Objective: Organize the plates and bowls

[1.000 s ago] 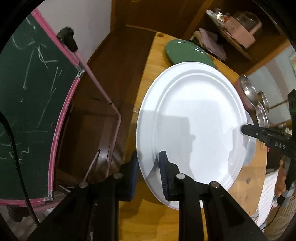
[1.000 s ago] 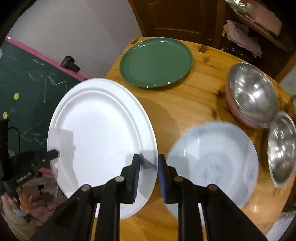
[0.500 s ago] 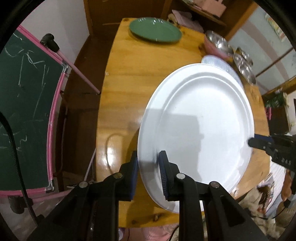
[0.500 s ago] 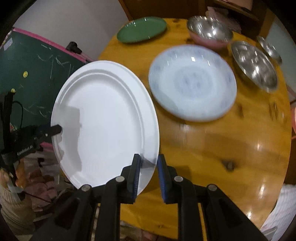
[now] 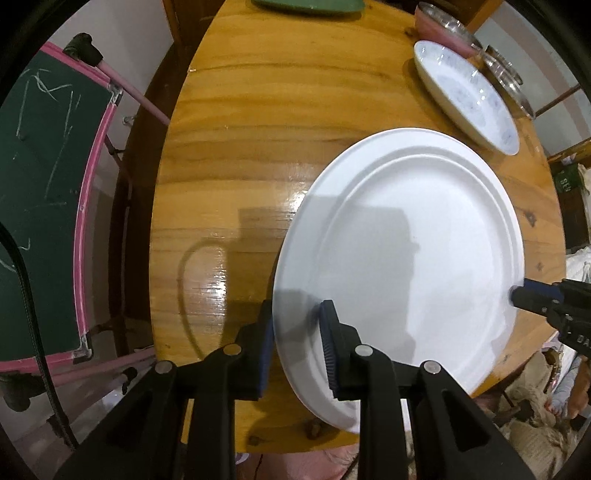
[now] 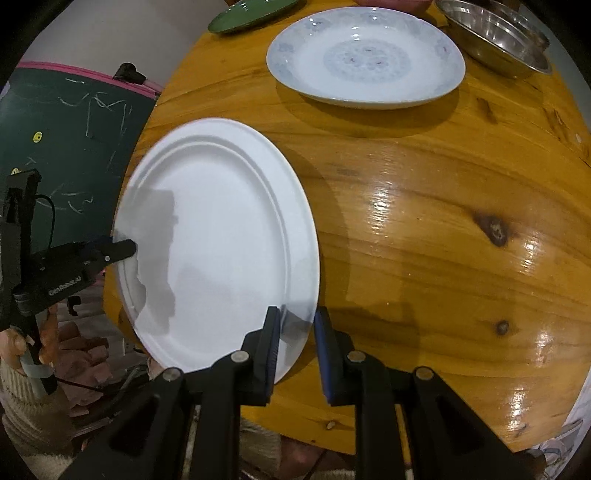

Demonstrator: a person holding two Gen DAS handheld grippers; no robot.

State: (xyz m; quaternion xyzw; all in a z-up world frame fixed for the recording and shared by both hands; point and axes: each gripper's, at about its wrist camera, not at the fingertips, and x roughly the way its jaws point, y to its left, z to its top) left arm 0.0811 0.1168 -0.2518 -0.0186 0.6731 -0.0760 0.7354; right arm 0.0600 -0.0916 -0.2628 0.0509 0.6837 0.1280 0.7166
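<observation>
Plates and bowls sit on a round, glossy wooden tabletop, and a large white round plate with a ridged rim is held over its near part between both tools. The left tool grips the plate's left rim, blue pads either side of the edge; its jaws have just been opening a little, yet the rim is between them and the pads look to be on it. The right tool clamps the opposite rim in a narrow grip, one pad over the plate and one under it. In the right wrist view the left tool's black finger lies on the plate's far-left edge. Whether the plate's underside touches the wood I cannot tell. Farther off on the tabletop rests a shallow white plate with a pale blue pattern, well apart from the held plate. Beyond it to the right stand stacked stainless steel bowls, with a pink bowl holding a steel one near them, and a flat green plate lies at the far left edge. A green chalkboard with a pink frame stands left of the tabletop.
</observation>
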